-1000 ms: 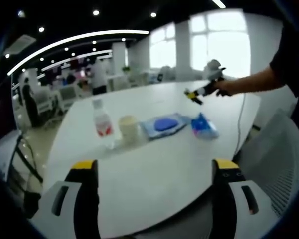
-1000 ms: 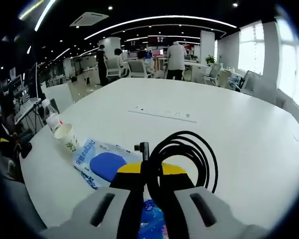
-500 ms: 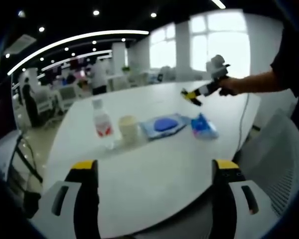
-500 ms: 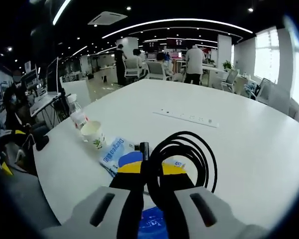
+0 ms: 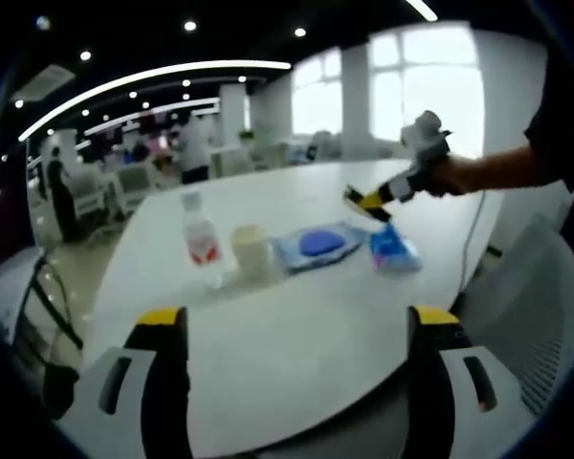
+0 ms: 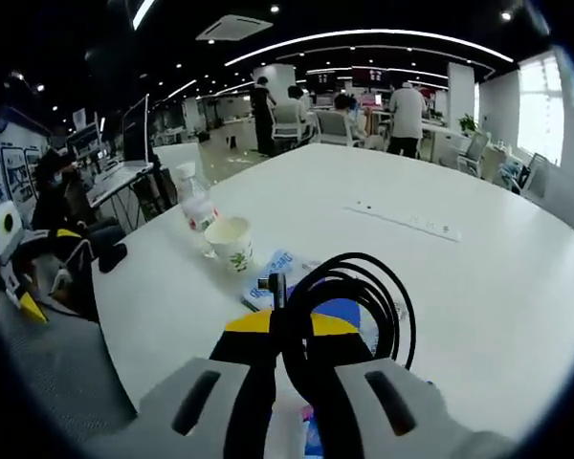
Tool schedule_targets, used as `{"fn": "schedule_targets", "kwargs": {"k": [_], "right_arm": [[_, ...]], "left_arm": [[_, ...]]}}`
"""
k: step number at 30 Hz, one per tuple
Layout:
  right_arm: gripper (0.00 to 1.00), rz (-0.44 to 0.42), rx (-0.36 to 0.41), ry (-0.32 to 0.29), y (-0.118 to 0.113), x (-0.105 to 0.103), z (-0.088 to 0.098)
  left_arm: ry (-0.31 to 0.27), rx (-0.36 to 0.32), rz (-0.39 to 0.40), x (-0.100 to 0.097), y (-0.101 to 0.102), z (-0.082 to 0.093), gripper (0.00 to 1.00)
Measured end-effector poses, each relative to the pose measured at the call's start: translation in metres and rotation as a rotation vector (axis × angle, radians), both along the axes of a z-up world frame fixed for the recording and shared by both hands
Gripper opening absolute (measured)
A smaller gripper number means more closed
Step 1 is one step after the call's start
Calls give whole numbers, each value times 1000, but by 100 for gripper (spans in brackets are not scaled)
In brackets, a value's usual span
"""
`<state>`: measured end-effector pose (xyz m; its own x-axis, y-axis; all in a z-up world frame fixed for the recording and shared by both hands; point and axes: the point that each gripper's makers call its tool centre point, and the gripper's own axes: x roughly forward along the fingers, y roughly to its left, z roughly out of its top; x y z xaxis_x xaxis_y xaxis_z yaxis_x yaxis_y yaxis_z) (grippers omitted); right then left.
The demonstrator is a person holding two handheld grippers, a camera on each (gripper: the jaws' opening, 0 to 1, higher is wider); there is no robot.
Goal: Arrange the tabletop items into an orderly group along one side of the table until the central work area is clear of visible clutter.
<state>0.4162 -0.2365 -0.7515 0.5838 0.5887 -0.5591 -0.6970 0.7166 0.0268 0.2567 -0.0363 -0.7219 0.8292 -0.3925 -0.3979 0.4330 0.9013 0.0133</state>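
Black cable (image 6: 349, 301), coiled, sits clamped in my right claw (image 6: 289, 330), held above the blue pack (image 5: 393, 247) near the bench's (image 5: 297, 325) edge. My left claw (image 5: 297, 330) hangs released over the near edge. Bottle (image 5: 200, 236), paper cup (image 5: 252, 250) and wipes packet (image 5: 318, 243) line up along one side; office desks lie behind.

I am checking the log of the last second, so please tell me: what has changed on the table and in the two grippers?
The right gripper, shut on the coiled black cable, moved down toward the blue packet. Unchanged: the bottle, paper cup and wipes pack in their row, and the open left gripper.
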Motion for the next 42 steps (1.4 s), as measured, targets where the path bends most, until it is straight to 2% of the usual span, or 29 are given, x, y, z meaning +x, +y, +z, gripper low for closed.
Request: {"fn": "schedule_targets", "kwargs": {"k": [12, 17, 22, 31, 37, 40, 42], "right_arm": [[10, 131, -56, 15, 31, -33, -23], [10, 202, -115, 7, 43, -48, -41], [10, 235, -131, 14, 54, -57, -55], [11, 270, -108, 49, 69, -69, -78], [11, 258, -56, 111, 75, -72, -88], [11, 281, -84, 85, 78, -74, -96], [11, 285, -89, 95, 80, -76, -102]], "left_arm": [[-4, -2, 0, 1, 0, 1, 93], [-5, -3, 2, 1, 0, 1, 92], [-5, -6, 5, 1, 0, 1, 92], [-8, -9, 12, 2, 1, 1, 92], [-4, -6, 14, 1, 1, 1, 92], [-2, -4, 12, 1, 1, 1, 92], [-2, -3, 13, 1, 1, 1, 92]]}}
